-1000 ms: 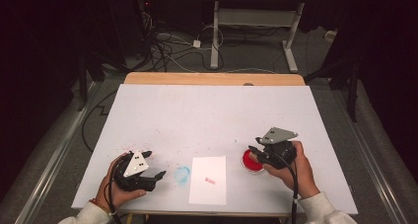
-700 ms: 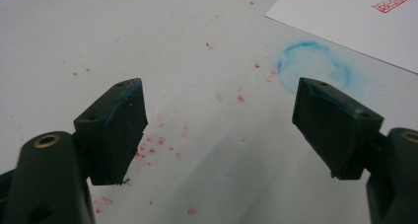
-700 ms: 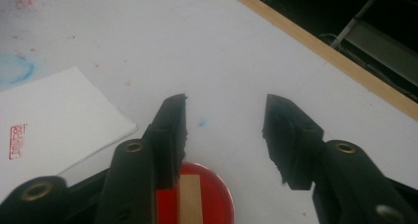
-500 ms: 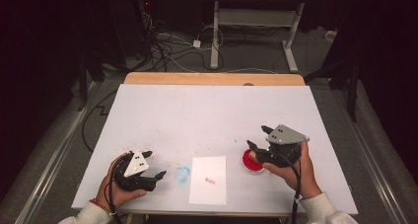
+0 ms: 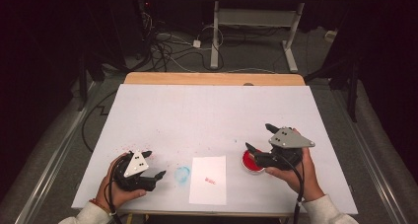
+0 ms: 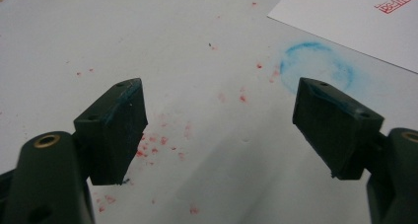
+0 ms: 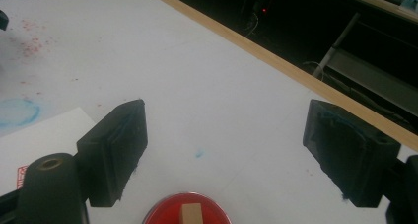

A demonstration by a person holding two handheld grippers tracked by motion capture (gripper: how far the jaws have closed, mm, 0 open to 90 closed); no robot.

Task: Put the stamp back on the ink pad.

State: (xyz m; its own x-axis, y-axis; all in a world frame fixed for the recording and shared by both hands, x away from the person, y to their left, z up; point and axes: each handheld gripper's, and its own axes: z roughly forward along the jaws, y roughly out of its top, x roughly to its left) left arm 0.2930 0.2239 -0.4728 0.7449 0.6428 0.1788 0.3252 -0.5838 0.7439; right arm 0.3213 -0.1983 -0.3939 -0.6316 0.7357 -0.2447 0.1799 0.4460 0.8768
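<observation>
A round red ink pad [image 5: 251, 162] lies at the front right of the white table [image 5: 212, 115]. In the right gripper view a small wooden block [image 7: 191, 213] stands in the red pad [image 7: 167, 215]. My right gripper [image 5: 258, 137] hovers just above and behind the pad, open, nothing between its jaws [image 7: 224, 115]. A white paper sheet [image 5: 209, 179] with a red stamp mark [image 5: 210, 180] lies at the front centre. My left gripper [image 5: 155, 165] rests at the front left, open and empty [image 6: 222, 93], pointing toward a blue ring stain [image 6: 318, 68].
Red ink specks [image 6: 157, 142] dot the table under the left gripper. The blue ring stain [image 5: 182, 173] lies left of the sheet. A wooden strip [image 5: 212, 79] edges the far side. Cables and desk legs [image 5: 217, 31] lie on the floor beyond.
My right gripper has shifted a little to the right and turned, its grey plate tilting. The left gripper has stayed where it was.
</observation>
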